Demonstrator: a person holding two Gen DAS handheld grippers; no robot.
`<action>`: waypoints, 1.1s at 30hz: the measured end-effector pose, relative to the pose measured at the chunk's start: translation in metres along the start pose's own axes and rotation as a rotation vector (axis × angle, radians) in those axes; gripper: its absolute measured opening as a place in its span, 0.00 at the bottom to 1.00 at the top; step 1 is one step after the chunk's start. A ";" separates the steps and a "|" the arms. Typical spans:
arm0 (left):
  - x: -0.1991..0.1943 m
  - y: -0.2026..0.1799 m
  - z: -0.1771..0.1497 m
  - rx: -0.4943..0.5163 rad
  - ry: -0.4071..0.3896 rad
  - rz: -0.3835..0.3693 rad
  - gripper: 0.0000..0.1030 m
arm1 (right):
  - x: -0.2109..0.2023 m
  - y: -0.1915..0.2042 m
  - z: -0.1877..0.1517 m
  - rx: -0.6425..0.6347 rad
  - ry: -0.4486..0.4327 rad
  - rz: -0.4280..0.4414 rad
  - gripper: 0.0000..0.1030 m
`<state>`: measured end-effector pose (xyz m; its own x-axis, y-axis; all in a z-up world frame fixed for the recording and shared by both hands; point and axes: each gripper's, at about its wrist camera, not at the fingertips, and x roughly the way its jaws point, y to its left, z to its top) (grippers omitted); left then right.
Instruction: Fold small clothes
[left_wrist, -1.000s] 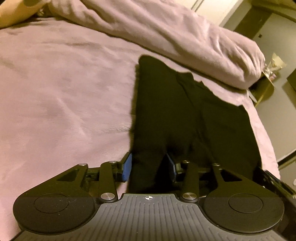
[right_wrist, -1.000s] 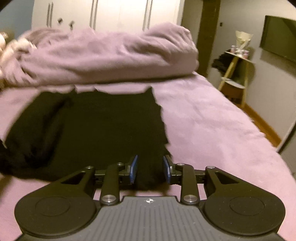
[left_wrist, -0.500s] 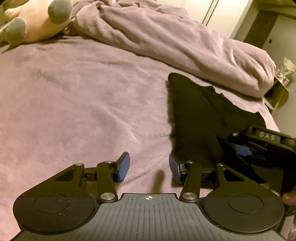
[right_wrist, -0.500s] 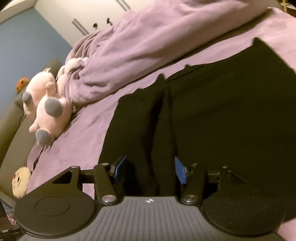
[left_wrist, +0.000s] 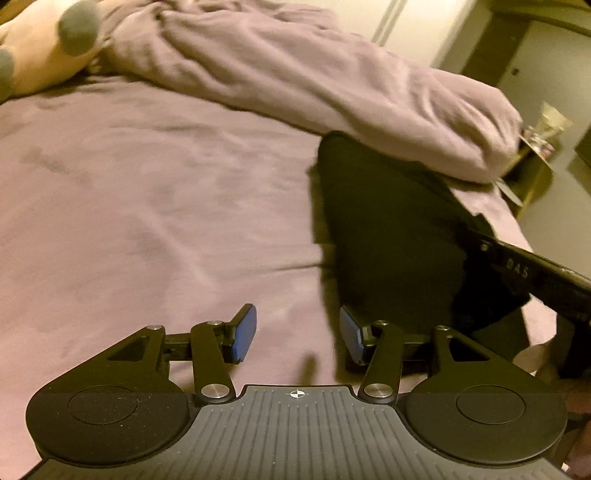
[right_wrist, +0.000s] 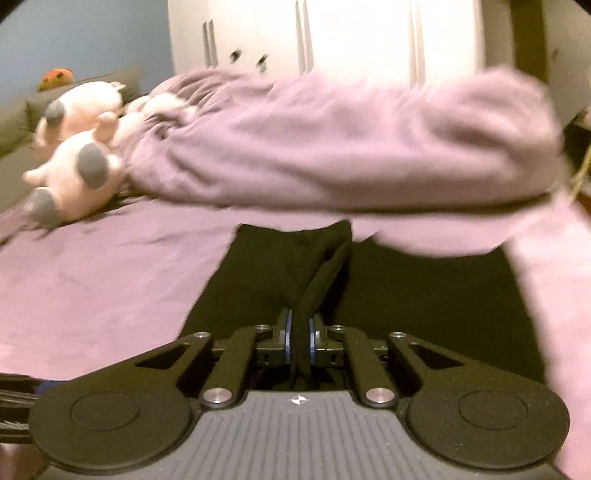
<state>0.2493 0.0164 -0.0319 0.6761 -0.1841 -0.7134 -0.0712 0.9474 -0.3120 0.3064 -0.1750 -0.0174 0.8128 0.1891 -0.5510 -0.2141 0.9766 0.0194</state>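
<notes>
We noted the black garment (left_wrist: 388, 236) lying partly folded on the bed (left_wrist: 147, 206), near its right side, its far end touching the rolled purple blanket (left_wrist: 332, 81). The right tool (right_wrist: 300, 341) was clenched on a raised ridge of the black cloth, jaws nearly closed with the fabric pinched between them. The left tool (left_wrist: 297, 338) was released, jaws spread wide with only bedsheet between them, its right finger (left_wrist: 351, 336) just beside the garment's near left edge. A plush toy (right_wrist: 77, 162) lay at the head of the bed, well apart from the work.

We judged the step in hand to be a fold in progress: one side gripped, the other hand free. Both views were motion-blurred, so the exact layering of the cloth could not be read.

The next move, in our judgement, called for carrying the pinched fabric across the garment to stack the layers, with the left tool either pinning the near edge or taking a matching corner so the fold stayed square.
</notes>
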 end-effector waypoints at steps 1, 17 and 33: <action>0.002 -0.008 0.001 0.012 0.001 -0.018 0.54 | -0.005 -0.006 -0.003 -0.033 -0.015 -0.057 0.07; 0.062 -0.049 0.000 0.028 0.154 -0.112 0.58 | 0.017 -0.129 -0.043 0.467 0.115 0.090 0.41; 0.062 -0.054 0.000 0.040 0.158 -0.101 0.63 | 0.041 -0.128 -0.043 0.546 0.152 0.217 0.56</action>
<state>0.2954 -0.0464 -0.0593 0.5543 -0.3146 -0.7706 0.0221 0.9311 -0.3642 0.3442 -0.2969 -0.0784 0.6865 0.4123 -0.5990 -0.0248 0.8365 0.5474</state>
